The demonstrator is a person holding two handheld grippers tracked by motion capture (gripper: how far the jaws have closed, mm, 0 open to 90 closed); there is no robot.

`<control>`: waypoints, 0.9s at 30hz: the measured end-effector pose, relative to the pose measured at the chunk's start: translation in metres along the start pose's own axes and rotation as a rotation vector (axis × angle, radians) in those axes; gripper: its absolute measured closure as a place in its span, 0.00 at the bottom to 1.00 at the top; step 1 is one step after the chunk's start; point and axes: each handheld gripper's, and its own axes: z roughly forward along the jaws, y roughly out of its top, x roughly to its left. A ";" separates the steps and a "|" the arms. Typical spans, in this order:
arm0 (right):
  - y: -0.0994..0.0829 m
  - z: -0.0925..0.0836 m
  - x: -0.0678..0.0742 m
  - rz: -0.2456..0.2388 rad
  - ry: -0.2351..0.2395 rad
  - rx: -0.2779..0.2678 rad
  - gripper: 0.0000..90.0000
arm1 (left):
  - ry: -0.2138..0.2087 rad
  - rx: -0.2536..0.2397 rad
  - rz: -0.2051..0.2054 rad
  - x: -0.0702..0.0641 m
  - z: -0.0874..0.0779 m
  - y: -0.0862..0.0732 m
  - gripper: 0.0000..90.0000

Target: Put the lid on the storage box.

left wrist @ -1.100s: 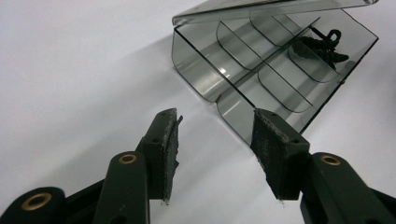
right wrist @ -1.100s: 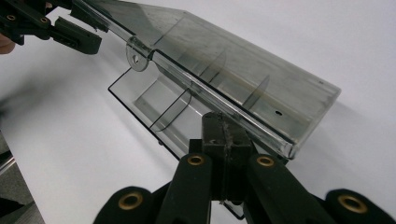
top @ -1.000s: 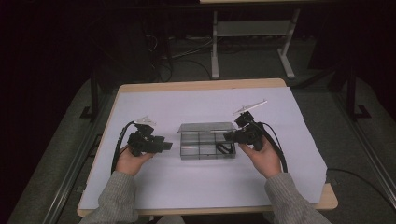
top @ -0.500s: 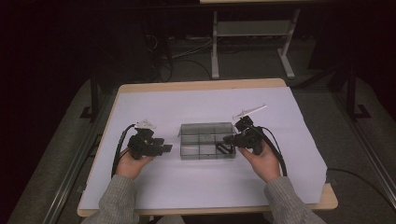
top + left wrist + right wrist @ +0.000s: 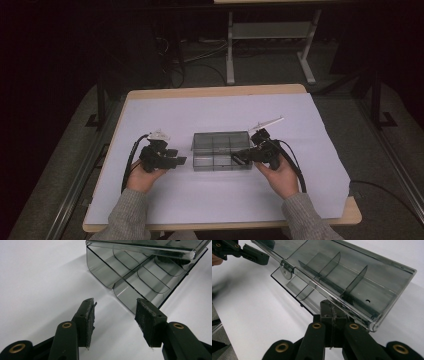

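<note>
A smoky clear plastic compartment box [image 5: 222, 150] lies in the middle of the white-covered table [image 5: 215, 107]. Its hinged lid [image 5: 352, 270] is lifted partway above the divided base [image 5: 140, 277]. My right gripper [image 5: 332, 307] is shut, jaws pressed together, with its tips under the lid's front rim at the box's right end [image 5: 236, 156]. My left gripper [image 5: 115, 312] stands open just off the box's left end [image 5: 182, 161]. Nothing is between its pads, and it touches nothing. The compartments I can see hold nothing.
A latch tab [image 5: 285, 267] sits at the middle of the lid's rim. Cables trail from both grippers toward the table's near edge. A metal stand [image 5: 270, 45] and floor cables lie beyond the table's far edge.
The right gripper has shifted slightly at the box's right end. The left hand has kept still.
</note>
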 end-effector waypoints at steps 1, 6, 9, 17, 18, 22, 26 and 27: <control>0.000 0.000 0.000 -0.002 0.000 0.001 1.00 | 0.002 -0.001 0.001 0.000 0.000 0.000 0.54; -0.003 0.001 -0.001 -0.005 -0.002 -0.003 1.00 | 0.001 -0.001 0.009 -0.002 -0.001 0.000 0.53; -0.003 0.001 -0.001 -0.006 -0.003 0.005 1.00 | 0.002 -0.006 0.013 -0.003 0.000 0.000 0.53; -0.005 0.004 0.000 -0.011 -0.008 0.005 1.00 | 0.003 -0.003 0.036 -0.004 0.000 0.000 0.50; -0.006 0.004 0.000 -0.018 -0.009 0.004 1.00 | 0.006 -0.007 0.039 -0.004 0.000 0.000 0.51; -0.008 0.007 0.001 -0.011 -0.013 0.019 1.00 | 0.011 -0.014 0.033 -0.004 -0.001 0.000 0.51; -0.011 0.009 0.001 -0.011 -0.011 0.019 1.00 | 0.010 -0.026 0.034 -0.003 -0.003 0.000 0.51; -0.011 0.010 0.001 -0.011 -0.008 0.022 1.00 | 0.009 -0.028 0.031 -0.002 -0.003 0.000 0.51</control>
